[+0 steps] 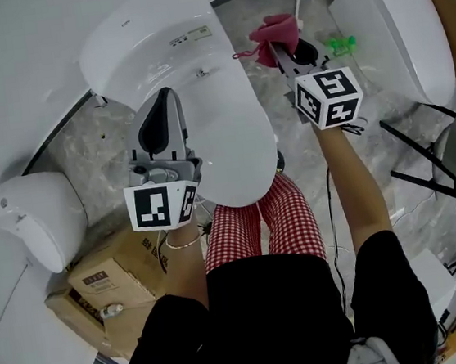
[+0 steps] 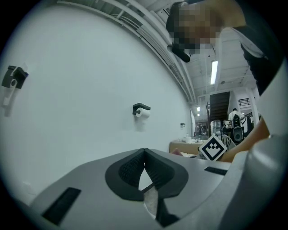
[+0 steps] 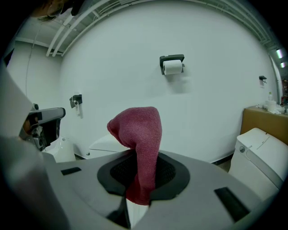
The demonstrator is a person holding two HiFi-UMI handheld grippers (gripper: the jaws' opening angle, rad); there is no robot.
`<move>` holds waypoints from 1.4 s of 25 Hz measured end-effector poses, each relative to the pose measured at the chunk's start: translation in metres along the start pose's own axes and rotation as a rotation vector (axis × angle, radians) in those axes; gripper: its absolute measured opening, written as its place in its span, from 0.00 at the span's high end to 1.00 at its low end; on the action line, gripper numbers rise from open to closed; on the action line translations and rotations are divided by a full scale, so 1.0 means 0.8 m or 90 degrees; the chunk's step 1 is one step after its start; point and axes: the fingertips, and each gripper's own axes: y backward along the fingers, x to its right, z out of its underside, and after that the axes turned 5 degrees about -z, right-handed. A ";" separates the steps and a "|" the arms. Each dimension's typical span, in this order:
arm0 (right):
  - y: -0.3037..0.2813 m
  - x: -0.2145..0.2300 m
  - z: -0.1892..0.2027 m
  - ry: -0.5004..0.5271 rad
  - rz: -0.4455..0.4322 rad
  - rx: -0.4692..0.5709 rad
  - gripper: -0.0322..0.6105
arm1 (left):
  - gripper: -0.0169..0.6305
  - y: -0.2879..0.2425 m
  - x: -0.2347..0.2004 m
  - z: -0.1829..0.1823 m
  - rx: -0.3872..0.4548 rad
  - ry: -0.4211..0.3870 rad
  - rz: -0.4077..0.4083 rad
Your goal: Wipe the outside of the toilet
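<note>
Toilet (image 1: pixel 198 73): white, lid down, directly under the left gripper (image 1: pixel 166 95). Left jaws closed, tips touching; nothing gripped between them. In the left gripper view they (image 2: pixel 144 155) face a bare white wall with a toilet-paper holder (image 2: pixel 141 110) beyond the tips.

Red cloth (image 1: pixel 271 35): clamped between the jaws of the right gripper (image 1: pixel 282 51), off the toilet's right side, over grey marble floor (image 1: pixel 347 146). In the right gripper view the cloth (image 3: pixel 137 134) stands up out of the jaws, its top folding over leftward. Toilet's lid edge (image 3: pixel 105 143) shows behind the cloth, left of the jaws.

Second toilet (image 1: pixel 394 21) right of the right jaws. Green object (image 1: pixel 340 43) on the floor between them. Cardboard box (image 1: pixel 112 282) behind the left gripper, lower left.
</note>
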 end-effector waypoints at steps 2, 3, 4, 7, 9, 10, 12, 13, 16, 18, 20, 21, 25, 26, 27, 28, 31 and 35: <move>-0.006 -0.004 0.004 -0.010 -0.001 -0.003 0.82 | 0.97 -0.003 -0.002 -0.003 0.001 -0.012 0.014; -0.009 -0.004 0.007 -0.014 -0.001 -0.004 0.82 | 0.97 -0.005 -0.005 -0.003 0.001 -0.016 0.015; -0.014 -0.003 0.009 -0.019 -0.001 -0.004 0.82 | 0.97 -0.008 -0.008 -0.002 0.000 -0.018 0.013; -0.037 0.006 0.013 -0.044 -0.003 -0.002 0.82 | 0.97 -0.021 -0.016 0.010 -0.009 -0.017 -0.008; -0.051 0.009 0.017 -0.050 -0.021 -0.004 0.82 | 0.97 -0.032 -0.016 0.018 -0.015 -0.009 -0.031; -0.058 0.011 0.019 -0.050 -0.031 -0.008 0.82 | 0.97 -0.038 -0.015 0.020 -0.016 -0.006 -0.040; -0.073 0.020 0.023 -0.052 -0.046 -0.015 0.82 | 0.97 -0.053 -0.007 0.023 -0.018 -0.006 -0.053; -0.079 0.025 0.024 -0.055 -0.052 -0.019 0.82 | 0.97 -0.061 -0.003 0.025 -0.018 -0.007 -0.056; -0.097 0.037 0.028 -0.066 -0.068 -0.031 0.82 | 0.97 -0.085 0.001 0.026 -0.014 -0.004 -0.074; -0.108 0.041 0.027 -0.066 -0.083 -0.037 0.82 | 0.97 -0.102 0.001 0.025 -0.004 0.001 -0.089; -0.118 0.045 0.025 -0.063 -0.096 -0.040 0.82 | 0.97 -0.121 0.004 0.026 0.002 0.003 -0.095; -0.123 0.047 0.024 -0.061 -0.101 -0.041 0.82 | 0.97 -0.130 0.007 0.027 0.002 0.002 -0.096; -0.142 0.056 0.024 -0.061 -0.112 -0.046 0.82 | 0.97 -0.160 0.014 0.031 0.003 -0.010 -0.093; -0.146 0.057 0.024 -0.065 -0.115 -0.046 0.82 | 0.97 -0.166 0.014 0.032 0.002 -0.014 -0.093; -0.150 0.057 0.025 -0.070 -0.118 -0.047 0.82 | 0.97 -0.171 0.013 0.034 0.001 -0.017 -0.094; -0.153 0.057 0.026 -0.075 -0.122 -0.049 0.82 | 0.97 -0.176 0.012 0.037 -0.001 -0.019 -0.096; -0.163 0.057 0.032 -0.085 -0.134 -0.056 0.82 | 0.97 -0.192 0.007 0.043 -0.004 -0.017 -0.104; -0.174 0.055 0.039 -0.091 -0.150 -0.066 0.82 | 0.97 -0.213 -0.002 0.044 -0.004 -0.018 -0.110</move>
